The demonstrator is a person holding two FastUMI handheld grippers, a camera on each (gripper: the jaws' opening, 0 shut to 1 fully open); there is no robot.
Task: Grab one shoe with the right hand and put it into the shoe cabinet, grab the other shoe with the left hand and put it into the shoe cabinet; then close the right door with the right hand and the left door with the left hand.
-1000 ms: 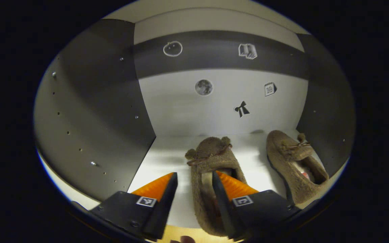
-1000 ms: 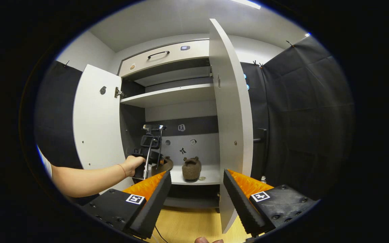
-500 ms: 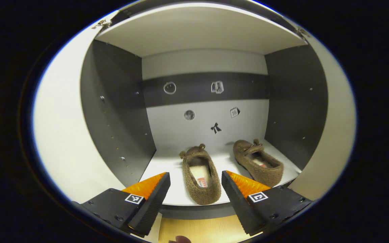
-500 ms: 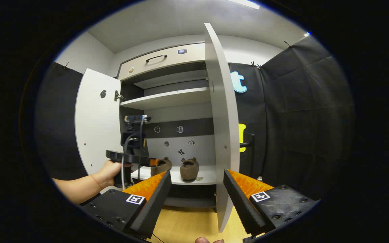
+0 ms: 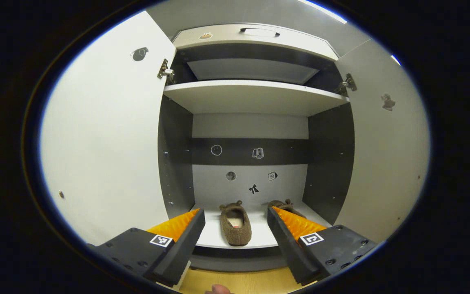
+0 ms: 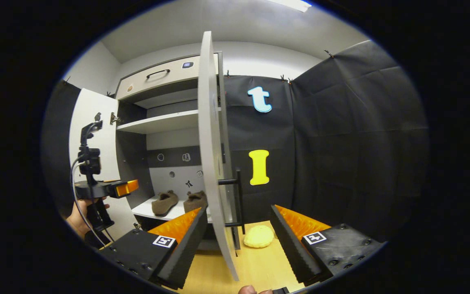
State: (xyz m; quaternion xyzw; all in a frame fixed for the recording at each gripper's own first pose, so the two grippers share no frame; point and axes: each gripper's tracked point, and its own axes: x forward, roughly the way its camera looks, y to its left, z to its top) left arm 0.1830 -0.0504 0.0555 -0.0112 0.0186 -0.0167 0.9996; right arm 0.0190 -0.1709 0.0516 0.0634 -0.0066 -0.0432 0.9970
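Both brown shoes lie side by side on the shoe cabinet (image 5: 255,96) lower shelf (image 5: 259,237): left shoe (image 5: 235,224) in the shelf middle, right shoe (image 5: 286,205) toward the cabinet's right wall, partly hidden by a finger. The left gripper (image 5: 235,239) faces the cabinet opening with fingers spread and empty, between the open left door (image 5: 104,134) and open right door (image 5: 386,151). The right gripper (image 6: 237,241) has fingers apart and empty, with the right door's free edge (image 6: 212,163) standing between them; a yellow round object (image 6: 258,237) lies on the wooden floor (image 6: 259,265) beside the cabinet.
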